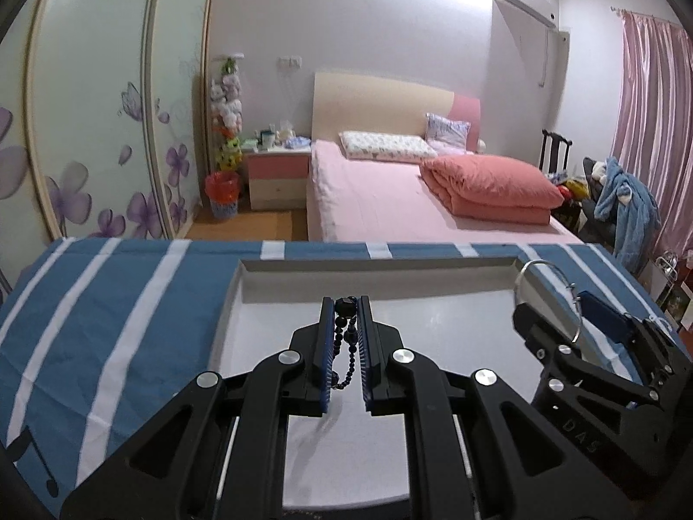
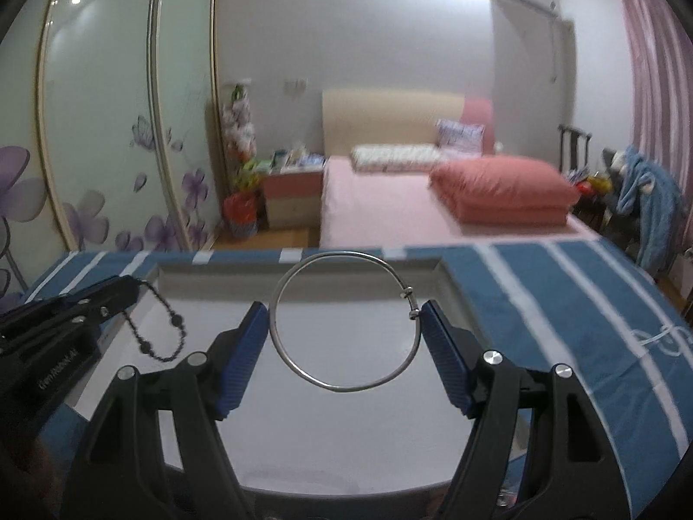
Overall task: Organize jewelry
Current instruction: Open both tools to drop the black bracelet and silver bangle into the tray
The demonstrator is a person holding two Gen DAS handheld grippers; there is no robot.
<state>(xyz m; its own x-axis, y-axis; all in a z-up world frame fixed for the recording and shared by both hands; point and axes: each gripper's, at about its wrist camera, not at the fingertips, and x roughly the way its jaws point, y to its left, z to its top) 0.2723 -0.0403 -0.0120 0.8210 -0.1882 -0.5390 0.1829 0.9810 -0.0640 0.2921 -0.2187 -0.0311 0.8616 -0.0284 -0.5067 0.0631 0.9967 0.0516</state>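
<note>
My left gripper [image 1: 345, 307] is shut on a dark beaded bracelet [image 1: 346, 346], which hangs between its blue pads above the white tray [image 1: 433, 329]. In the right wrist view the same gripper [image 2: 130, 286] enters from the left with the beaded bracelet [image 2: 160, 325] dangling over the tray [image 2: 346, 411]. My right gripper [image 2: 345, 308] is shut on a thin silver bangle [image 2: 342, 385], its blue pads pressing the ring's two sides and holding it upright over the tray. It also shows at the right of the left wrist view [image 1: 550, 303] with the bangle [image 1: 578, 320].
The tray sits on a blue cloth with white stripes [image 1: 108, 325] covering the table. Beyond the far edge are a pink bed [image 1: 390, 199], a nightstand [image 1: 277, 173] and a floral wardrobe [image 1: 108, 130].
</note>
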